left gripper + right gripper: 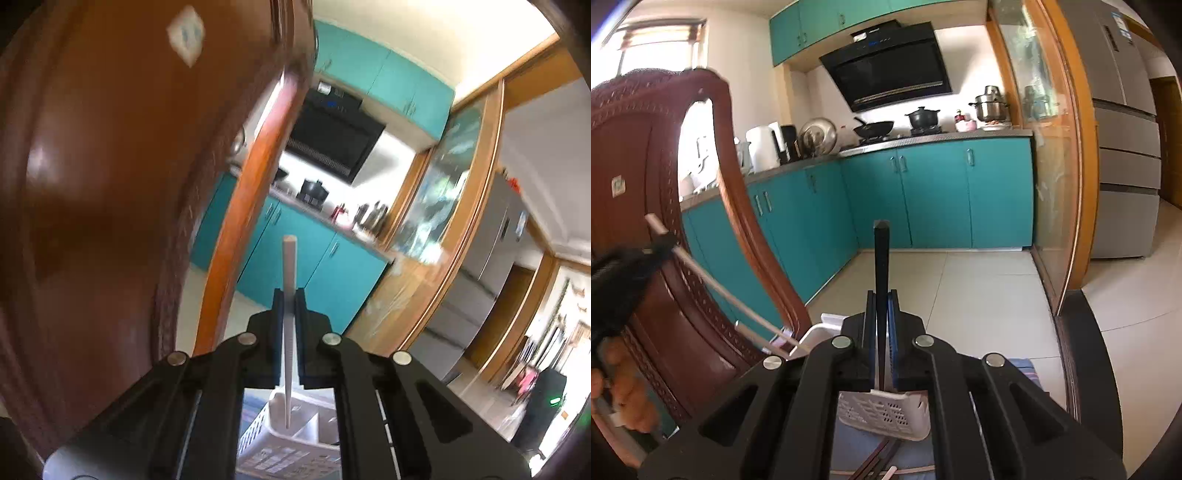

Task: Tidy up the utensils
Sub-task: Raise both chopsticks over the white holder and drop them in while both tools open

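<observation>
My left gripper (289,295) is shut on a white chopstick (289,269) that stands upright, its lower end over a white perforated basket (280,439) below. My right gripper (881,295) is shut on a dark chopstick (881,254), also upright, above the same white basket (886,413). In the right wrist view the left gripper (661,240) shows at the far left with the white chopstick (727,295) slanting down toward the basket's corner. More dark chopsticks (879,459) lie on a blue cloth below the basket.
A carved brown wooden chair back (683,206) stands close on the left and fills the left of the left wrist view (92,203). Teal kitchen cabinets (923,192), a range hood (890,70), a glass sliding door (1052,147) and a grey fridge (1123,147) lie beyond.
</observation>
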Available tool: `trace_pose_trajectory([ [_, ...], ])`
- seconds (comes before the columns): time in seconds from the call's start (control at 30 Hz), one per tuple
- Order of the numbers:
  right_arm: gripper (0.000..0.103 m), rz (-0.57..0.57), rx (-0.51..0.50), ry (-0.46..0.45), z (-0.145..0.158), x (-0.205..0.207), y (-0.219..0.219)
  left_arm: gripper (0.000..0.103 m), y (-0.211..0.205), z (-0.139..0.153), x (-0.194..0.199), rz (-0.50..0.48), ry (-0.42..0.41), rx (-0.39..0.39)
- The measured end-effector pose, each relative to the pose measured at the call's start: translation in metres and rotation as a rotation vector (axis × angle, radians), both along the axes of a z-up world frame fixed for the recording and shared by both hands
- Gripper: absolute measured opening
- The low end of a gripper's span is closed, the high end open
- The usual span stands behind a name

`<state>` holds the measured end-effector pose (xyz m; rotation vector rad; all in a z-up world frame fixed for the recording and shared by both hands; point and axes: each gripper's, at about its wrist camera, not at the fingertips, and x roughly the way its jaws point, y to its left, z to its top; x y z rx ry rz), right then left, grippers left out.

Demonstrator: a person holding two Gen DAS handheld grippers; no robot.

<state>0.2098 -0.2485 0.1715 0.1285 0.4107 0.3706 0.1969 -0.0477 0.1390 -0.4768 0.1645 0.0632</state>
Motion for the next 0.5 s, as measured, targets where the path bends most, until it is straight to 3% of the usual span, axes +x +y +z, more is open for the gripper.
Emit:
trace_pose_trajectory([
  [0.13,0.007,-0.002,-0.017,-0.012,-0.001,-0.003,0.002,0.007,-0.02,-0.014,0.013,0.024,0.045,0.105],
  [0.23,0.007,-0.015,-0.001,-0.014,0.0,-0.005,-0.003,0.007,-0.028,-0.023,0.02,-0.002,0.081,0.132],
  [0.37,0.032,-0.037,0.029,-0.028,0.003,-0.01,-0.01,0.007,-0.029,-0.027,0.023,-0.024,0.098,0.145],
  [0.5,0.033,-0.03,0.079,-0.09,0.021,-0.039,-0.025,0.015,-0.023,-0.027,0.007,-0.034,0.066,0.129],
])
